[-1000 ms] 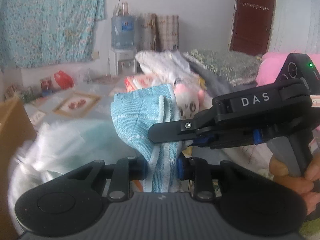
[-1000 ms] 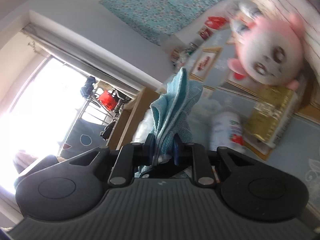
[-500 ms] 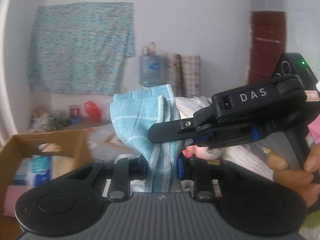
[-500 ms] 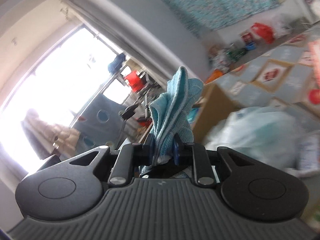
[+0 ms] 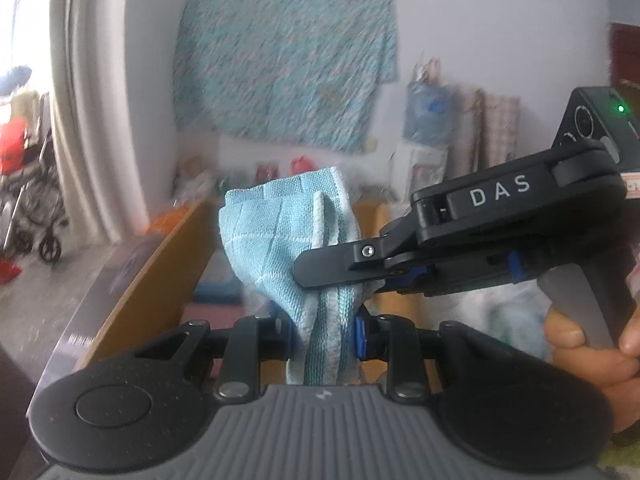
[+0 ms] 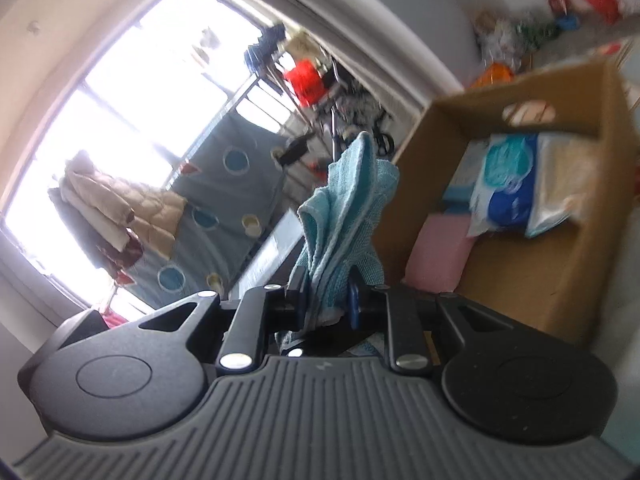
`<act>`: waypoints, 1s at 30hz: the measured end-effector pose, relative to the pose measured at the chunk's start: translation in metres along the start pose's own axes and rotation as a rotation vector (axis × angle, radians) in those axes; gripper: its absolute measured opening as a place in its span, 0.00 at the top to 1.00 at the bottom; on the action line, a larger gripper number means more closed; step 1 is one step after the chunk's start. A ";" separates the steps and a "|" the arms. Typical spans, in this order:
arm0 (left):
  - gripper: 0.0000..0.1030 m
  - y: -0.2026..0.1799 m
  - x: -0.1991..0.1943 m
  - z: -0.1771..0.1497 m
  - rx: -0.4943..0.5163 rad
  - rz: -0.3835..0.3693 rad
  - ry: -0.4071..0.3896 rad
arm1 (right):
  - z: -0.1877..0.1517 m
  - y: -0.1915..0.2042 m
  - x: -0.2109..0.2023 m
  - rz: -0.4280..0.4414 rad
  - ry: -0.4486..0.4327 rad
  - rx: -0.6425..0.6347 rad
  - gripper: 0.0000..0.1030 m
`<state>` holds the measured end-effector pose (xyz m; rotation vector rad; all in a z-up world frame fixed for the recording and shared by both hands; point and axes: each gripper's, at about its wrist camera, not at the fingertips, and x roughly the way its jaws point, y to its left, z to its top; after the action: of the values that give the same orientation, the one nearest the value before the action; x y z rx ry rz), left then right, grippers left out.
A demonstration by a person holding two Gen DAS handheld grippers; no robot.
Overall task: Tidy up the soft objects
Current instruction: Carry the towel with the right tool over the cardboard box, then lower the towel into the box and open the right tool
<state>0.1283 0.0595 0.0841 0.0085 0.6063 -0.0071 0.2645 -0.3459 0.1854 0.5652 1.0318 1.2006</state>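
A folded light-blue towel (image 5: 288, 248) is held in the air by both grippers at once. My left gripper (image 5: 322, 332) is shut on its lower folds. The right gripper (image 5: 320, 276) comes in from the right in the left wrist view, a hand (image 5: 588, 356) on its grip, and pinches the same towel. In the right wrist view the towel (image 6: 344, 216) stands up from my shut right gripper (image 6: 328, 304). An open cardboard box (image 6: 560, 256) lies ahead to the right, holding a pink soft item (image 6: 438, 252) and plastic-wrapped packs (image 6: 524, 184).
The cardboard box wall (image 5: 160, 276) slants at lower left in the left wrist view. A patterned teal cloth (image 5: 288, 56) hangs on the back wall. A large bright window (image 6: 132, 112) with hanging clothes (image 6: 120, 204) fills the left of the right wrist view.
Both grippers swung left and upward together with the towel still pinched between them. The plush toy and bed slid out of sight; the cardboard box and window came into view.
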 end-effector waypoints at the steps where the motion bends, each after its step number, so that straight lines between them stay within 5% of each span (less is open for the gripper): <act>1: 0.74 0.009 0.005 0.000 -0.004 0.002 0.024 | 0.000 -0.001 0.010 -0.009 0.021 0.011 0.81; 13: 0.74 0.072 0.069 0.014 -0.025 -0.053 0.222 | 0.045 -0.023 0.080 -0.208 0.121 0.041 0.80; 22: 0.75 0.078 0.127 -0.002 0.021 -0.092 0.393 | 0.049 -0.063 0.108 -0.407 0.182 0.058 0.77; 30: 0.73 0.073 0.155 -0.006 0.040 -0.025 0.514 | 0.059 -0.084 0.099 -0.414 0.134 0.113 0.54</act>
<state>0.2530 0.1317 -0.0085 0.0420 1.1206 -0.0424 0.3577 -0.2695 0.1092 0.3373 1.2647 0.8253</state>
